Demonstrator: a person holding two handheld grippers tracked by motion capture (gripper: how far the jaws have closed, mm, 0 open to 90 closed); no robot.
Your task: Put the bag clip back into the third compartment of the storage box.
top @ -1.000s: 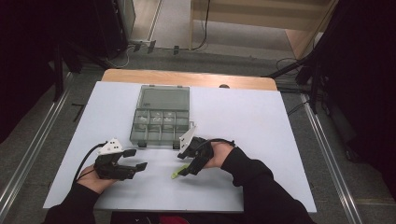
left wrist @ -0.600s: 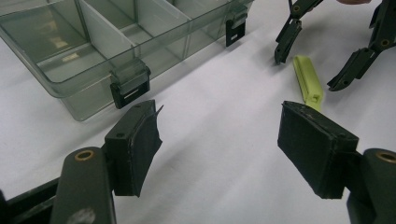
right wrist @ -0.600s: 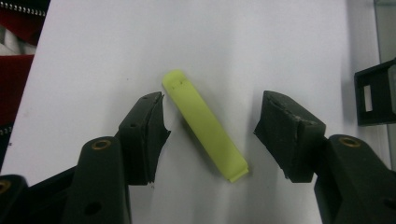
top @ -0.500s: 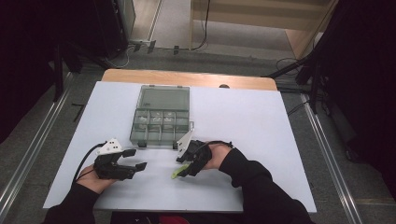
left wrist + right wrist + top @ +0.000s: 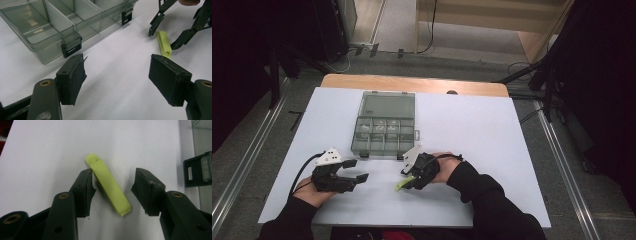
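Clear divided box lying open on the white tabletop, lid tipped back, black latches facing the near edge, cables trailing across the floor beyond

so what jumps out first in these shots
The yellow-green clip stands out, lying on the white table between the right gripper jaws, which have just been closing and do not yet press it. Behind it sits an open clear compartment box, while the left gripper waits open nearby.
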